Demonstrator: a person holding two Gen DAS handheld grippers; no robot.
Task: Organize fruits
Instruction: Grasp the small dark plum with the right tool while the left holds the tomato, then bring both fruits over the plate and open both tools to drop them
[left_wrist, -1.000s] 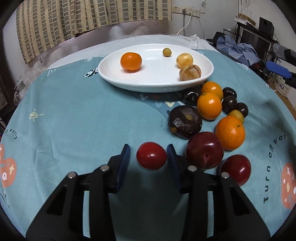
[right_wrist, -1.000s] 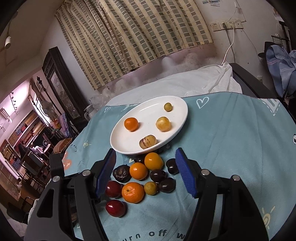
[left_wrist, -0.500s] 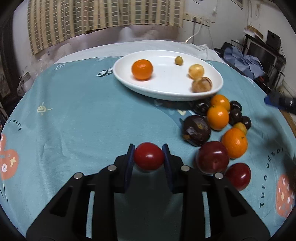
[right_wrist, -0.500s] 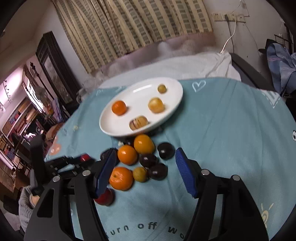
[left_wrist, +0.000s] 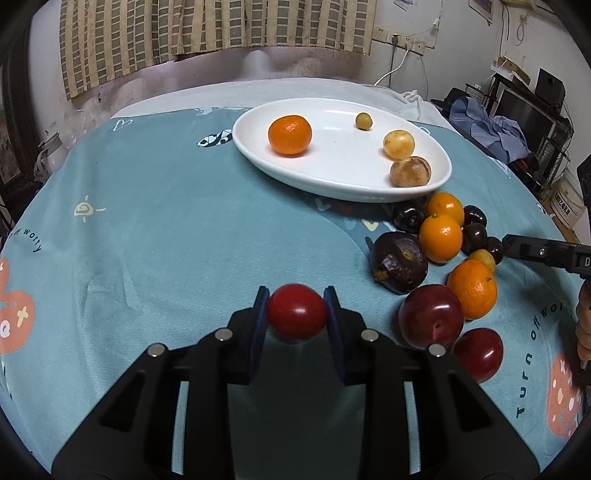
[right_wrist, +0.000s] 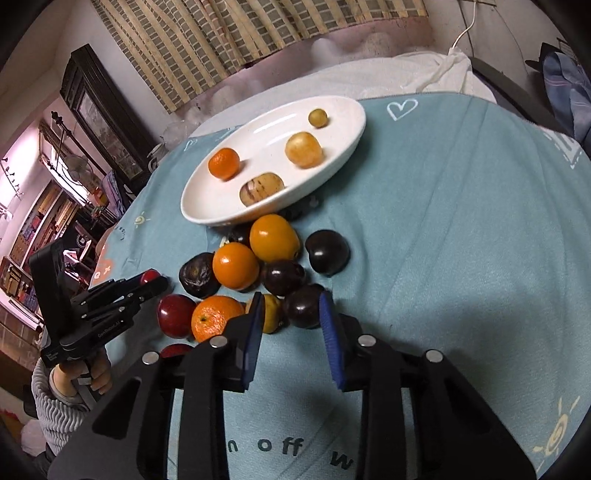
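Since a second ago, your left gripper (left_wrist: 297, 308) has pinched its blue pads onto the small red fruit (left_wrist: 296, 311), which earlier sat loose between spread fingers; it now sits clamped just over the cloth (left_wrist: 177, 236). Your right gripper (right_wrist: 291, 314) has dropped from above the pile to the fruit at its near edge, and its jaws are closing around a dark plum (right_wrist: 303, 305). That plum lies between the pads, though you cannot tell whether they press it yet.

The cloth is soft teal fabric, lightly wrinkled, printed with hearts, suns and lettering. On it rests a smooth, glossy white oval plate (left_wrist: 258, 155) holding a dimpled orange (left_wrist: 290, 134), two pale yellow round fruits and one tiny olive-coloured one.

Beside the plate's near rim lies the loose pile: three shiny oranges (right_wrist: 236, 265), several glossy near-black plums, a wrinkled purple fruit (left_wrist: 399, 264), a small yellow fruit and two polished deep-red plums (left_wrist: 430, 321).

Both grippers are matte black plastic with silver bolt heads.
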